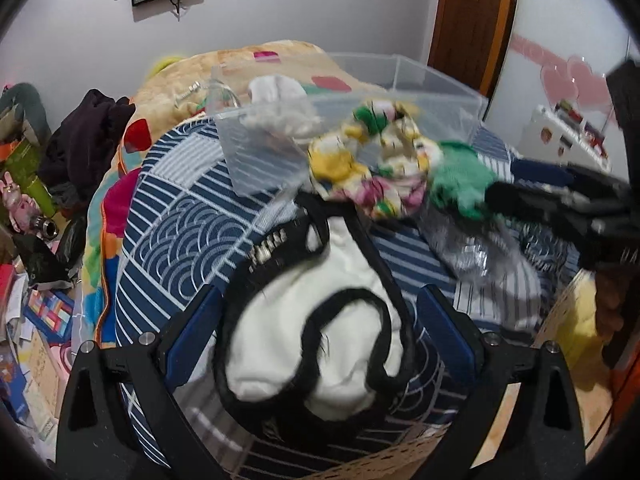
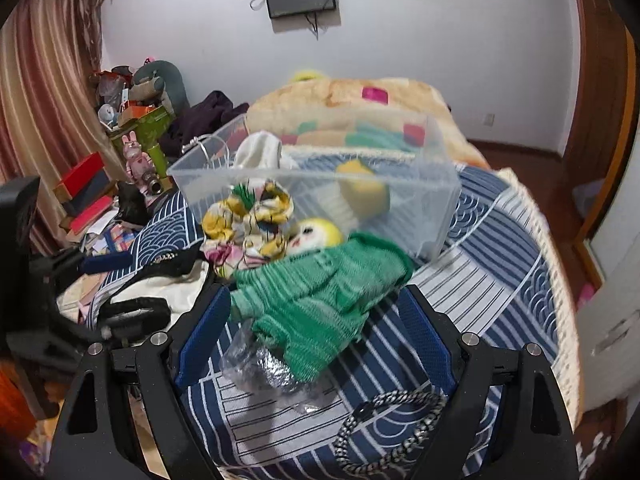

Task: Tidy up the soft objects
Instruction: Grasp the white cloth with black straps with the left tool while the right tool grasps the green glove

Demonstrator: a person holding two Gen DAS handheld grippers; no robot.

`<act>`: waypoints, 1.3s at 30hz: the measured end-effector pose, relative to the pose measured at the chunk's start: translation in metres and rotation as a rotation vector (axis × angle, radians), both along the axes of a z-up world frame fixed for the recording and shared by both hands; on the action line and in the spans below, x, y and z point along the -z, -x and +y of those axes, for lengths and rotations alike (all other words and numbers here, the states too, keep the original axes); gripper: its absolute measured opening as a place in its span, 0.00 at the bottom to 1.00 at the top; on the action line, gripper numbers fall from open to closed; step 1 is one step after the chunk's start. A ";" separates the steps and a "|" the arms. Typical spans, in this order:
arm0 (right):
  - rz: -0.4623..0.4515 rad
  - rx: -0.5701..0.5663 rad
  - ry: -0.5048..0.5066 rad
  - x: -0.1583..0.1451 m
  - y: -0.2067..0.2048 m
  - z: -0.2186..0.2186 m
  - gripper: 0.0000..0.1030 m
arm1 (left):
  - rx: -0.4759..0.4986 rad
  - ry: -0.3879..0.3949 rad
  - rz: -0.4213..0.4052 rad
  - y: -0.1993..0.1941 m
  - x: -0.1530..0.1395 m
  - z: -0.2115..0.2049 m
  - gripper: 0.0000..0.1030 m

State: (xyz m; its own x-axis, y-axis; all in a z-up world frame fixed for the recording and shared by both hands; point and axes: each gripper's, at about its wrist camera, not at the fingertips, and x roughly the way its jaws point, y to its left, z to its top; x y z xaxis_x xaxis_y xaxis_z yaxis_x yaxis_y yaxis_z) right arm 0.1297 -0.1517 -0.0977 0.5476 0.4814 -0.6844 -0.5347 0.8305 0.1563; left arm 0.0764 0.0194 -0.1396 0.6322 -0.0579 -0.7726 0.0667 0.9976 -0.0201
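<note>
while the left gripper straddles white cloth; unclamped

Left hand-held gripper and right hand-held gripper both point forward and slightly downward, jaws spread wide, fingers apart.

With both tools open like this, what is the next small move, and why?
Probably shut the right tool on the green knit piece: it lies between the open fingers, touching neither, and the clear bin stands just beyond it. The left tool stands equally open around the white, black-edged cloth.
</note>
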 end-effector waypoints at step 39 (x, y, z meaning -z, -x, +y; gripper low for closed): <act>0.052 0.031 -0.071 0.007 -0.001 -0.023 0.53 | -0.084 0.122 -0.036 0.020 0.003 0.026 0.34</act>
State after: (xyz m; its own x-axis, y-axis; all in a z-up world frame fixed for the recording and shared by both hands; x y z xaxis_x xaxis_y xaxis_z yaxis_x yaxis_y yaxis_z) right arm 0.1309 -0.1749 -0.1048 0.5276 0.5129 -0.6772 -0.4980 0.8326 0.2426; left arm 0.0564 0.0451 -0.1426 0.6660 -0.0954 -0.7398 -0.0145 0.9899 -0.1407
